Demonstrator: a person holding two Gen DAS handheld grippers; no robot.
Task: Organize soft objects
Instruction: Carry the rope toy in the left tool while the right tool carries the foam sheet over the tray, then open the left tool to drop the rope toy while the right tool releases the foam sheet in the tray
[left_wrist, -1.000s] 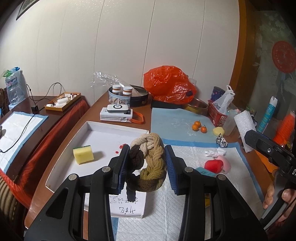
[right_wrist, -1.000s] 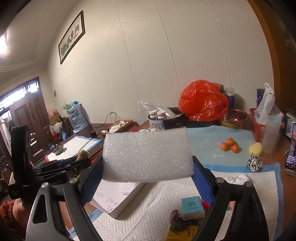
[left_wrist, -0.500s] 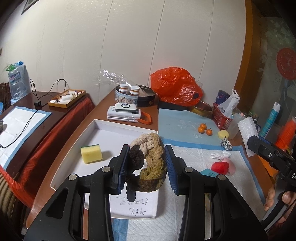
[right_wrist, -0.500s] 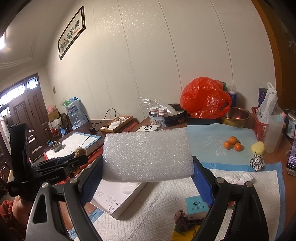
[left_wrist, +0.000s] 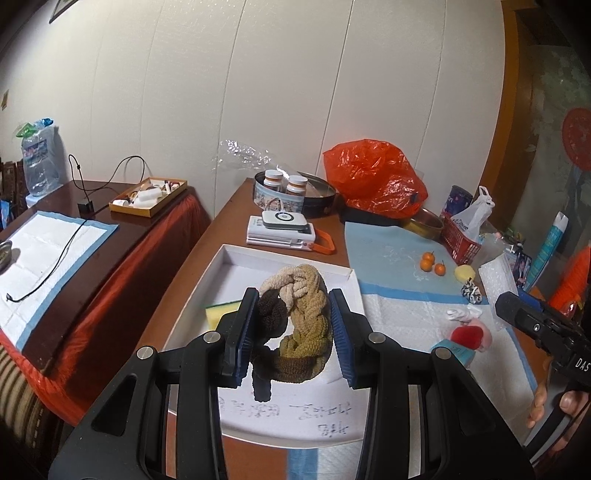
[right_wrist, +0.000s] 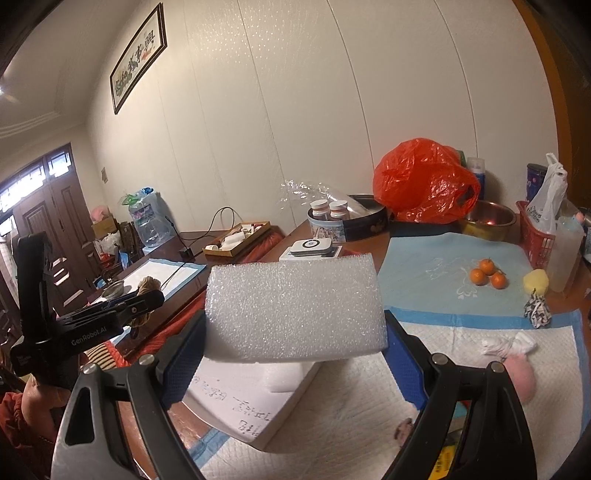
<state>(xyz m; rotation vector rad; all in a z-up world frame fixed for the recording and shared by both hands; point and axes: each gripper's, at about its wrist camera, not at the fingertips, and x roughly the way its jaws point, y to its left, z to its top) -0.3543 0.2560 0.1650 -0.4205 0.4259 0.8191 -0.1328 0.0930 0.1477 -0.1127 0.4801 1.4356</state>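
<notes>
My left gripper is shut on a braided knit piece of beige, olive and brown, hanging above the white tray. A yellow sponge lies in the tray, partly hidden behind my left finger. My right gripper is shut on a wide white foam block, held over the tray's near corner and the white pad. The foam hides much of the tray in the right wrist view. The left gripper with the braid shows there at the far left.
On the white pad lie a red and pink plush, a white cloth and a teal box. Further back are a patterned scrunchie, three oranges, an orange bag, a tin and a red basket.
The left gripper has carried the braid leftward over the tray, and the sponge now sits partly behind its left finger. The right gripper shifted with the foam still held.
</notes>
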